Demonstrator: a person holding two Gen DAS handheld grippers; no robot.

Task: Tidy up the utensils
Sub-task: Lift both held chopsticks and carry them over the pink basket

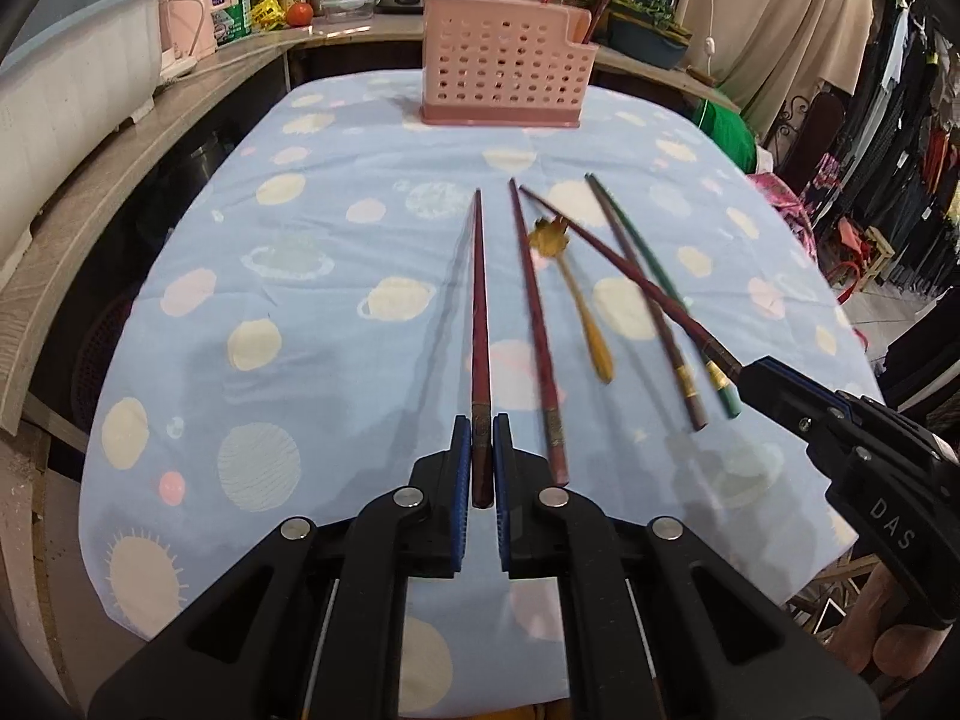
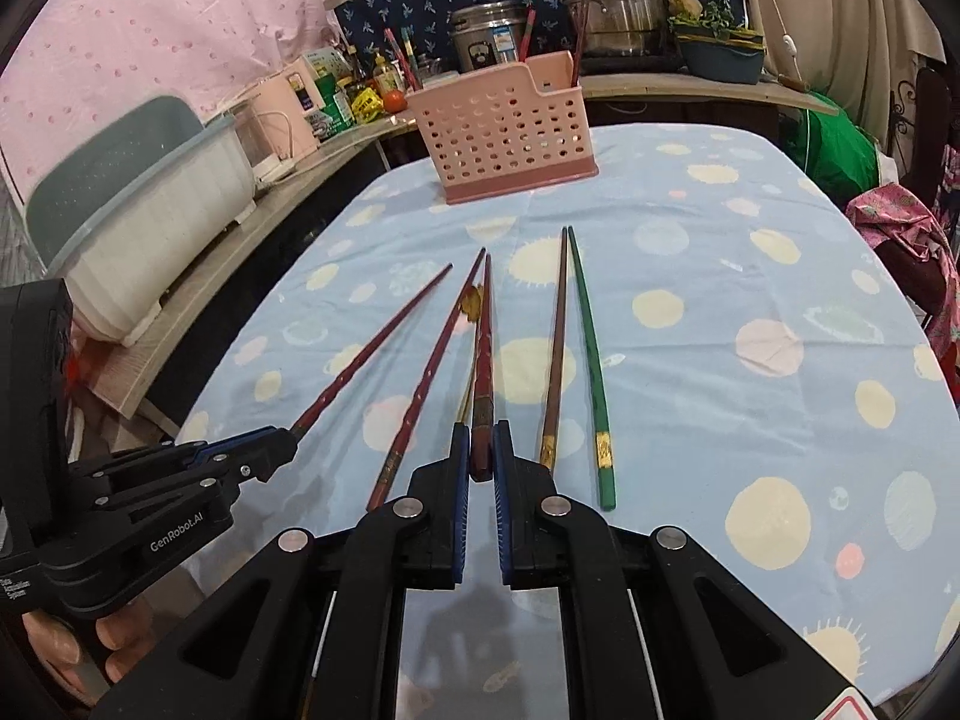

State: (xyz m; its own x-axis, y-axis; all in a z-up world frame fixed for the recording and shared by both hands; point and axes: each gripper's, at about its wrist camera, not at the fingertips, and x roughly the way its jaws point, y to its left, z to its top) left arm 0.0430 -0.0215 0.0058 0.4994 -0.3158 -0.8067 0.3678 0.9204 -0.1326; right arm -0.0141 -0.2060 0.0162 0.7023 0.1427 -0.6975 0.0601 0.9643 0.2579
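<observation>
My left gripper (image 1: 480,441) is shut on the butt end of a dark red chopstick (image 1: 479,312) that points toward the pink perforated utensil holder (image 1: 501,75). My right gripper (image 2: 482,441) is shut on another dark red chopstick (image 2: 485,348), raised and crossing over the others. In the left wrist view the right gripper (image 1: 747,375) holds that chopstick (image 1: 606,252) diagonally. On the cloth lie a third red chopstick (image 1: 534,324), a gold spoon (image 1: 576,294), a brown chopstick (image 1: 645,300) and a green chopstick (image 1: 660,288). The holder (image 2: 510,126) has several chopsticks standing in it.
The table wears a blue planet-print cloth (image 1: 336,276). A wooden counter (image 1: 120,168) runs along the left with a white dish rack (image 2: 150,210), bottles and a tomato. Steel pots (image 2: 606,0) stand behind the holder. Clothes hang at the right (image 1: 900,150).
</observation>
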